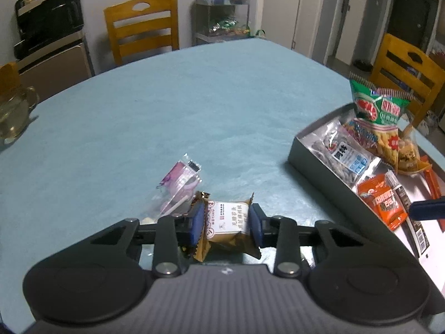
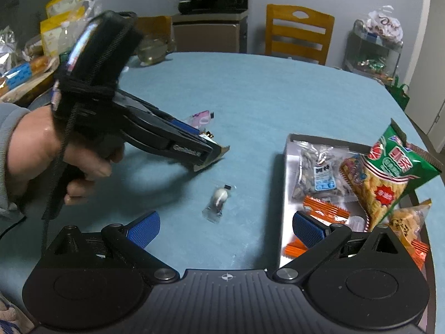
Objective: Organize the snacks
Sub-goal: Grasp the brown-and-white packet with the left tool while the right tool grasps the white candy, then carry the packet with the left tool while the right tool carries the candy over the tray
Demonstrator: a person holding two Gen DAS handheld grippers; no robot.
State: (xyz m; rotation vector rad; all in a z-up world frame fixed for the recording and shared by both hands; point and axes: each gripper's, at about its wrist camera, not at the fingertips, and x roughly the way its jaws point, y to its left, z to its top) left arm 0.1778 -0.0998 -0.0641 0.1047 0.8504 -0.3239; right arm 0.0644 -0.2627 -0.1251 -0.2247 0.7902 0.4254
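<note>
My left tongs (image 1: 226, 226) clamp a brown-wrapped cake (image 1: 228, 222) on the blue counter (image 1: 194, 97), beside a pink packet (image 1: 180, 179). My right tongs (image 2: 226, 229) stand apart, empty, one finger over the snack box (image 2: 287, 183).

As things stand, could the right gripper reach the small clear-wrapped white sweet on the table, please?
Probably yes: the right gripper is open, and the white sweet lies alone on bare tablecloth just ahead of it, with nothing between.
</note>
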